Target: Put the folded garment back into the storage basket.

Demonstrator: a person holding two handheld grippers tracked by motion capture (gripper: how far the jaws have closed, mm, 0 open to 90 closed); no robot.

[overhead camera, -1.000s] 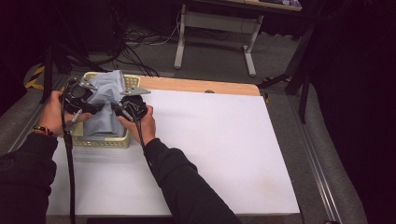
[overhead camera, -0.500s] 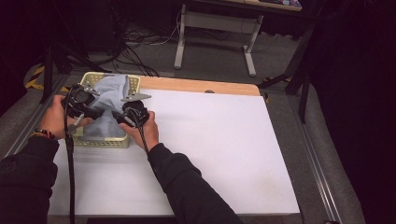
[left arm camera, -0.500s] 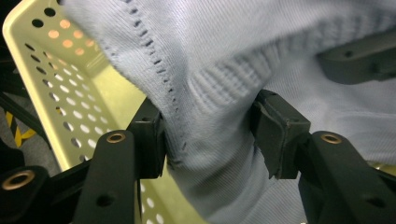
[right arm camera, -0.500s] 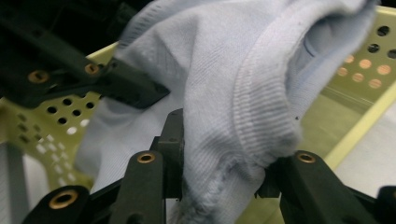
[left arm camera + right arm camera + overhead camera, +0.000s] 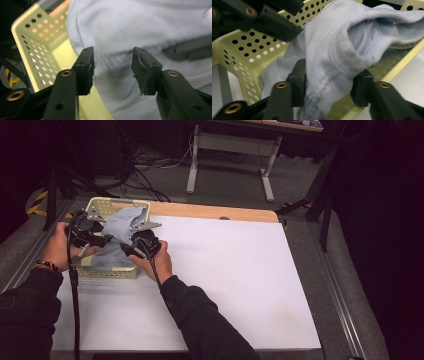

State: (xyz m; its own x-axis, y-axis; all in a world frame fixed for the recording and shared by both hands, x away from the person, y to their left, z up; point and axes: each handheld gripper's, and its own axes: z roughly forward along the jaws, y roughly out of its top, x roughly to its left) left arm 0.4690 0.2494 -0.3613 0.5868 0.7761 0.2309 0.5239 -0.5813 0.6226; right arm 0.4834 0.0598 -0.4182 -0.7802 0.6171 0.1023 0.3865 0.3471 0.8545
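High view: a yellow basket (image 5: 107, 272) at the table's (image 5: 225, 280) left edge holds a grey-blue cloth (image 5: 122, 222), bunched above the rim. Both grippers have shifted slightly nearer the person since the earlier frames. The left gripper (image 5: 113, 67), jaws just closing, brackets cloth without pressing. The right gripper (image 5: 329, 86), jaws just opening, has a thick fold wedged between its pads, and its view shows the basket's perforated wall.

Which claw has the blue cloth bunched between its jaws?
The right claw: the light blue cloth fills its jaws, though they have just been opening. The left claw, just closing, does not pinch it.
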